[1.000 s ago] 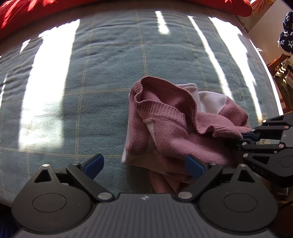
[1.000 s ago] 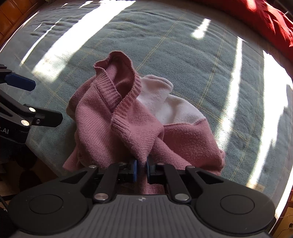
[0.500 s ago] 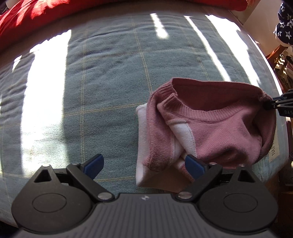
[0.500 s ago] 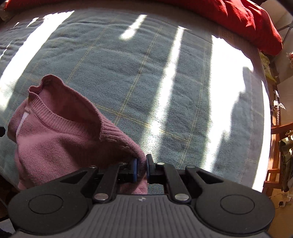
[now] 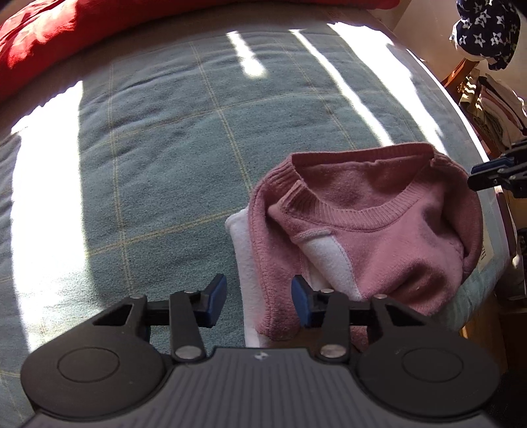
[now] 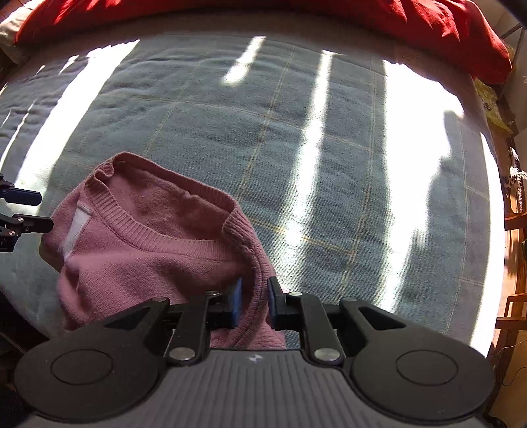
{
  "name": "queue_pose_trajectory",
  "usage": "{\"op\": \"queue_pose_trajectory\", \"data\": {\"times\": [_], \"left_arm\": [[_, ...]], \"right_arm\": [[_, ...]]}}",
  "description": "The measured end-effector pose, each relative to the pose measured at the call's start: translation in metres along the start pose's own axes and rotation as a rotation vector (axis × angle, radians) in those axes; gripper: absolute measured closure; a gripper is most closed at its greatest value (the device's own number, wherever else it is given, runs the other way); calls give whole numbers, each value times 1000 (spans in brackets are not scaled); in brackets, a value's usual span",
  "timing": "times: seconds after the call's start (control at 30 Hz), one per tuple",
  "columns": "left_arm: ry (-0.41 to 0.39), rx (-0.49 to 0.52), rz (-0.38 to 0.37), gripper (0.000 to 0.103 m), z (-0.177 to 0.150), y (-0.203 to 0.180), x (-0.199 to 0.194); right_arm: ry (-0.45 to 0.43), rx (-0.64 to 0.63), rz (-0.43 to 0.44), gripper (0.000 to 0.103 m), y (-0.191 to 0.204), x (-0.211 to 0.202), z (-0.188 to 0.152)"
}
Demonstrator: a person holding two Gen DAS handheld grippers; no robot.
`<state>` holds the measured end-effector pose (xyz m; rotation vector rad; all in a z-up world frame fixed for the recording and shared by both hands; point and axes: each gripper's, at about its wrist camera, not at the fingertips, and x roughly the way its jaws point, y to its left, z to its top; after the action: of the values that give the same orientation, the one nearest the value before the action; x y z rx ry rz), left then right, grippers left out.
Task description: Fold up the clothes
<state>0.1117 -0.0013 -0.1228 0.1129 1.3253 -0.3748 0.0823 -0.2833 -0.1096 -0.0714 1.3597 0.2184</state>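
The sweater (image 5: 378,237) is soft pink knit with ribbed collar and fleecy white panels. The blanket (image 5: 158,158) beneath is matt, nubby grey-green woven cloth with thin yellow checks. The red bedding (image 6: 428,23) looks like smooth cotton. The left gripper (image 5: 259,301) is matt black plastic with blue pads (image 5: 217,296) and shiny metal rivets.

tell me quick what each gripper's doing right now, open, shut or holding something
Left gripper: open, jaws just been closing around the pink sweater's edge, pads not yet pressing it.
Right gripper: open, jaws just been opening, the sweater's shoulder between the pads.
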Motion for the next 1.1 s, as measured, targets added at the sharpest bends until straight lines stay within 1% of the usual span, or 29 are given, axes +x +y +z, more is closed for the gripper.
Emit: {"op": "queue_pose_trajectory", "data": {"times": [0.07,0.13,0.17,0.27,0.33,0.37,0.47,0.53,0.57,0.63,0.67,0.7,0.73,0.83,0.9,0.93,0.97,1.0,1.1], "left_arm": [[-7,1,-17,62,2,0,7],[-10,3,-29,62,4,-2,14],[-9,4,-35,62,5,-3,19],[8,2,-59,62,8,-5,32],[21,-3,-69,63,8,-5,39],[26,-5,-75,63,8,-5,42],[31,-13,-90,70,7,-4,43],[39,-33,-101,77,6,-2,44],[44,-46,-107,79,5,-1,44],[54,-72,-118,86,4,3,44],[58,-82,-125,87,3,5,44],[56,-96,-131,87,2,8,43],[49,-118,-144,86,1,13,42],[52,-164,-192,84,-1,25,46],[75,-179,-225,84,-1,28,54],[87,-183,-231,86,0,28,57],[95,-184,-235,87,1,27,59],[89,-176,-228,96,3,26,57],[51,-183,-188,97,9,25,47]], "right_arm": [[-9,-9,11,82,2,-4,-1],[-14,-11,6,76,2,-6,-3],[-16,-11,6,75,2,-6,-5],[-5,-1,-3,73,-1,-2,-10],[4,9,-4,67,-3,3,-15],[8,17,-2,66,-4,6,-17],[25,51,5,62,-8,16,-21],[50,65,21,54,-9,27,-23],[62,68,32,54,-9,32,-24],[79,65,46,57,-8,40,-26],[88,63,50,61,-7,43,-26],[92,59,51,83,-7,44,-26],[94,54,52,90,-6,44,-26],[103,53,71,88,-8,46,-26],[103,59,96,88,-9,48,-24],[110,56,105,88,-9,50,-23],[113,49,108,88,-8,51,-22],[114,40,109,90,-6,52,-21],[108,28,97,92,-6,50,-15]]}}
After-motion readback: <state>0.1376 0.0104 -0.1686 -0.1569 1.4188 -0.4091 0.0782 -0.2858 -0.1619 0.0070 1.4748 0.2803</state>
